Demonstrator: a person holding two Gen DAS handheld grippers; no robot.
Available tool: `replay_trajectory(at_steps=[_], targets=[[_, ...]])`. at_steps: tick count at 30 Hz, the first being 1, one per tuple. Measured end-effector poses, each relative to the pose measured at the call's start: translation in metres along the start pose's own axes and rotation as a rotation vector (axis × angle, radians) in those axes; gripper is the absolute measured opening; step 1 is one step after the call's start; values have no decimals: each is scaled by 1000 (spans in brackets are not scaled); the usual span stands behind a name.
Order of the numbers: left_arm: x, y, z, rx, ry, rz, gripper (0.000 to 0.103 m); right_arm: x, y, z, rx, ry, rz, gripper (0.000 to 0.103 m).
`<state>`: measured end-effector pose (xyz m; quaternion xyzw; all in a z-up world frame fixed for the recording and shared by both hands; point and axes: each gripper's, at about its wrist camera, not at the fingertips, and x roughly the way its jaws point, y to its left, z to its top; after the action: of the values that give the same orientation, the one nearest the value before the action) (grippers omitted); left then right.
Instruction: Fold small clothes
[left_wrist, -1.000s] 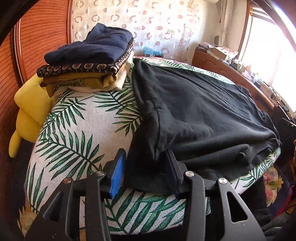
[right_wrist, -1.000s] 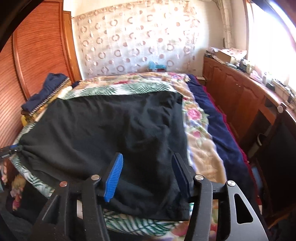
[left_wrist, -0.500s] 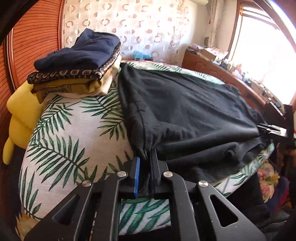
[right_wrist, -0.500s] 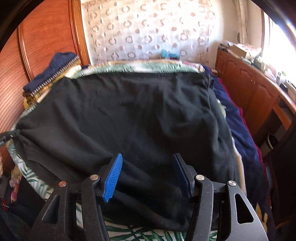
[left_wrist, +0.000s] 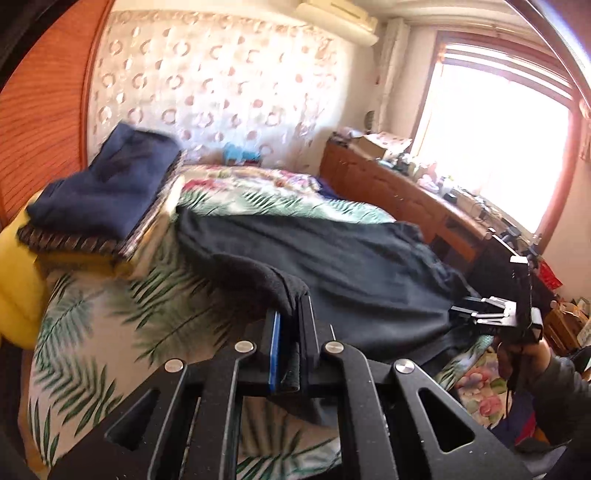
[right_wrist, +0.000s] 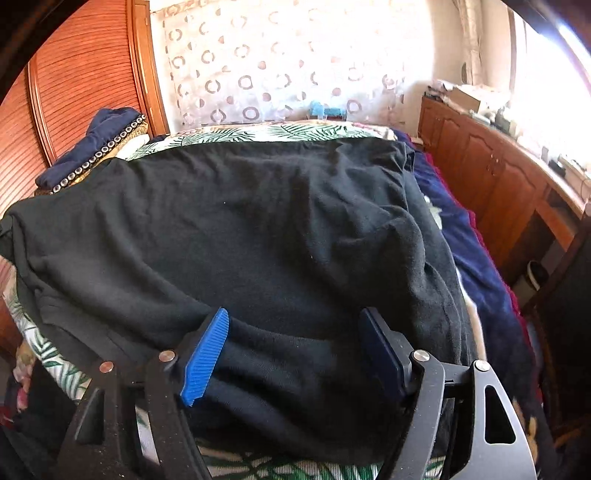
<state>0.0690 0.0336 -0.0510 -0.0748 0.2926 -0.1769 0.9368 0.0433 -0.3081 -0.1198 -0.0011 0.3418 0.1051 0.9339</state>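
— Where was the black garment (right_wrist: 258, 229) when you looked?

— It lay spread over the bed with the palm-leaf cover (left_wrist: 92, 332), filling the middle of it. In the right wrist view it reached from about nine o'clock to three o'clock.

— And the left gripper (left_wrist: 291, 314)?

— It was clenched on a corner of that black garment. The cloth came up into a small peak between the two fingers, and the rest hung down to the bed toward one o'clock.

— What about the right gripper (right_wrist: 295, 332)?

— Its jaws were opening. They stood wide, one on each side of a thick fold at the near hem of the garment, at about six o'clock. The blue pad (right_wrist: 205, 360) lay against the cloth, but I could not see that it pressed on it.

— Was anything else on the bed?

— Yes, a stack of folded clothes (left_wrist: 107, 195) at ten o'clock in the left view, with a navy piece on top, close beside the garment's far corner. A yellow cushion (left_wrist: 16, 280) was at nine o'clock.
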Motion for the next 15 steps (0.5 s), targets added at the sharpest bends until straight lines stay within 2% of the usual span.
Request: replay_trajectory(at_steps=[2, 7, 15], targets=[[6, -12, 11, 19, -8, -29, 9, -8, -8, 2, 29, -29, 31, 75], [30, -60, 43, 87, -19, -131, 9, -33, -22, 0, 36, -79, 9, 75], [78, -153, 81, 222, 14, -278, 9, -69, -40, -13, 69, -143, -14, 75]])
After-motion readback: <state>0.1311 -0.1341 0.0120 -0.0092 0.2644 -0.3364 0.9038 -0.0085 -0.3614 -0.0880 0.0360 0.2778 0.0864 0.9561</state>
